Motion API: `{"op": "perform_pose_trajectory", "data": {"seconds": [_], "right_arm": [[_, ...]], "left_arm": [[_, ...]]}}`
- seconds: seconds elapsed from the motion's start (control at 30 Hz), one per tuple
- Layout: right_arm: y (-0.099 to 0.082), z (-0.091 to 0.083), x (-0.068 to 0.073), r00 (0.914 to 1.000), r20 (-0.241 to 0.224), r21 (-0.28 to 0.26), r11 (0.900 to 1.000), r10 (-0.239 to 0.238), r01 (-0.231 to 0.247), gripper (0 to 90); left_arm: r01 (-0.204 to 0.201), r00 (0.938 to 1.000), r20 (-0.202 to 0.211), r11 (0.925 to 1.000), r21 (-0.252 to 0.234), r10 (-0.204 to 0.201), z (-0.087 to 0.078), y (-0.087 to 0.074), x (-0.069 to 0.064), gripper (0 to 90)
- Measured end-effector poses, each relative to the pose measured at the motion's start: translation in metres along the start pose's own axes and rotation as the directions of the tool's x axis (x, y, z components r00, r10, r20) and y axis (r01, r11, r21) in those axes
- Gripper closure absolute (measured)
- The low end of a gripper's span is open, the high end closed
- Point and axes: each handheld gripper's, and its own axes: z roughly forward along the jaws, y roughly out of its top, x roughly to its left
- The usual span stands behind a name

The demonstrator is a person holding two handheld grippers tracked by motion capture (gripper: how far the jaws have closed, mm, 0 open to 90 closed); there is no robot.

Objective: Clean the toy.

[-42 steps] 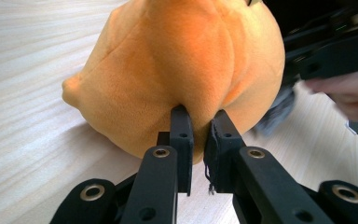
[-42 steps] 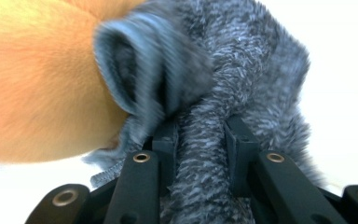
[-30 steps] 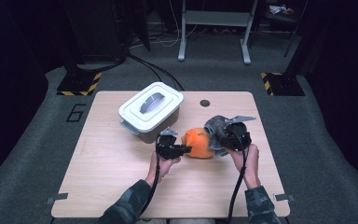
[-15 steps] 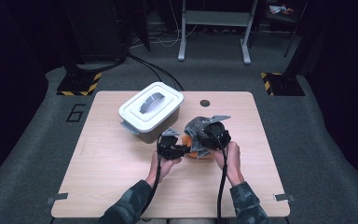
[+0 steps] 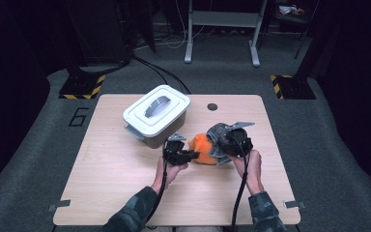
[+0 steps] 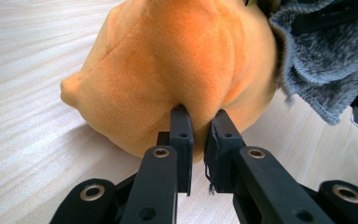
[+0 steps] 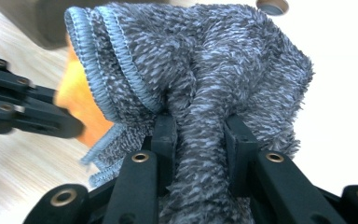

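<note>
An orange plush toy (image 5: 204, 148) lies on the wooden table (image 5: 116, 188) between my two grippers. My left gripper (image 5: 192, 154) comes at it from the left, and its jaws are shut on a pinch of the orange plush (image 6: 168, 65). A grey fluffy cloth (image 5: 218, 134) is bunched against the toy's right side. My right gripper (image 5: 224, 145) is shut on a thick fold of that grey cloth (image 7: 200, 93), which fills the space between its jaws. The orange toy (image 7: 74, 88) peeks out behind the cloth's ribbed edge, with the left gripper's black jaws beside it.
A white lidded box (image 5: 155, 114) with a grey handle stands at the back left of the table, close behind the left gripper. A small dark round hole (image 5: 212, 107) sits near the table's far edge. Bare wood lies at the front and left.
My right gripper swung left over the toy with the grey cloth, then came back right and down against the toy's right side. The left gripper kept still on the toy.
</note>
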Motion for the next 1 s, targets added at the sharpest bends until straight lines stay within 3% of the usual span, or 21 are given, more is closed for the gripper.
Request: {"op": "perform_pose_trajectory", "data": {"seconds": [0.37, 0.63, 0.67, 1.0], "right_arm": [[-0.021, 0.010, -0.027, 0.9962, 0.035, 0.040, 0.9959, 0.080, -0.082, 69.9], [-0.032, 0.023, -0.039, 0.9899, 0.040, 0.096, 0.9857, 0.136, -0.139, 70.0], [-0.033, 0.024, -0.039, 0.9866, 0.036, 0.108, 0.9809, 0.159, -0.162, 70.0], [-0.044, 0.051, -0.046, 0.9844, 0.050, 0.175, 0.9688, 0.169, -0.175, 70.1]], "left_arm": [[-0.005, 1.0000, 0.006, 1.0000, 0.003, 0.005, 0.002, 0.000, 0.000, 81.9], [-0.001, 1.0000, 0.009, 1.0000, 0.006, 0.001, 0.002, 0.000, 0.001, 81.9], [0.000, 1.0000, 0.009, 1.0000, 0.006, 0.000, 0.002, 0.000, 0.001, 81.9], [0.002, 1.0000, 0.010, 1.0000, 0.005, -0.002, 0.002, 0.000, 0.002, 82.0]]}}
